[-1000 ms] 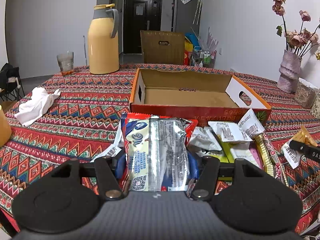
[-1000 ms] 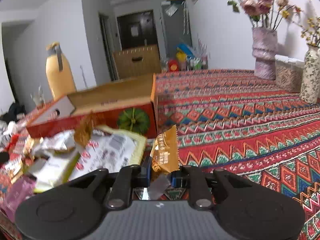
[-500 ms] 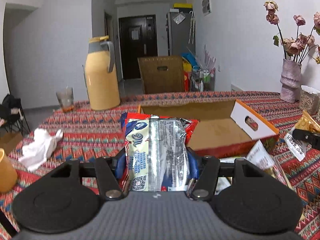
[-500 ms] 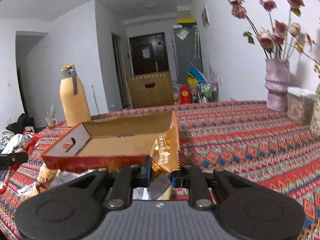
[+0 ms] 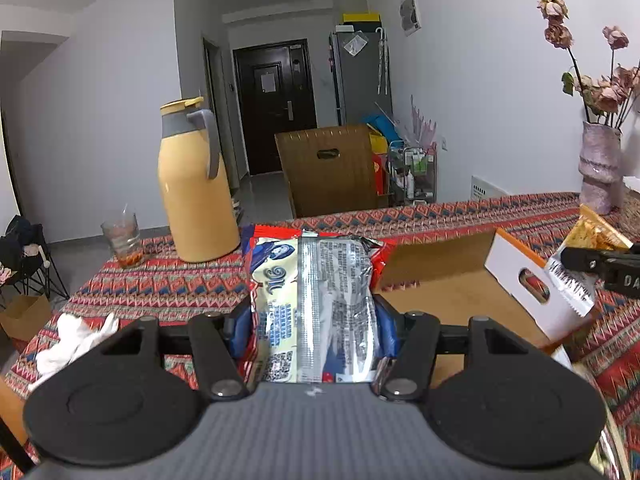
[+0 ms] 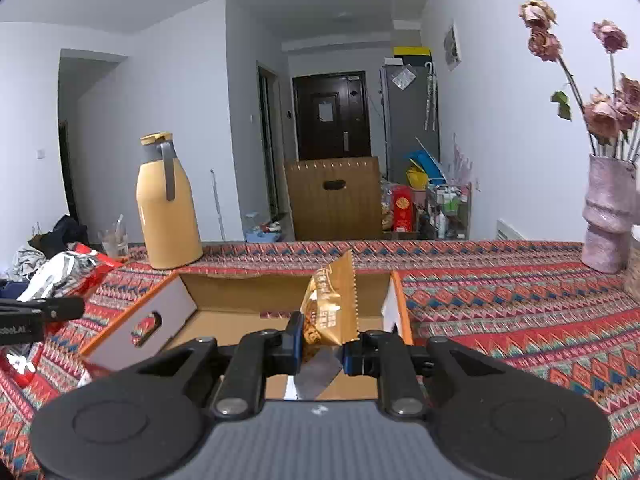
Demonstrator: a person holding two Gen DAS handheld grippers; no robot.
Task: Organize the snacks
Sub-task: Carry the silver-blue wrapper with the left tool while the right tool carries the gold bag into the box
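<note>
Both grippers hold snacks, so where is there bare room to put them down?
The box floor shows bare cardboard. The tablecloth between box and vase is bare too. Left of the box is tighter: jug, glass, tissue.

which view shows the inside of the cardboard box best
The right wrist view. It looks straight into the open cardboard box, showing its floor, back wall and both end walls, partly behind the gold snack packet. The left wrist view shows only part of the floor and one end wall, since the silver snack pack blocks the rest.
</note>
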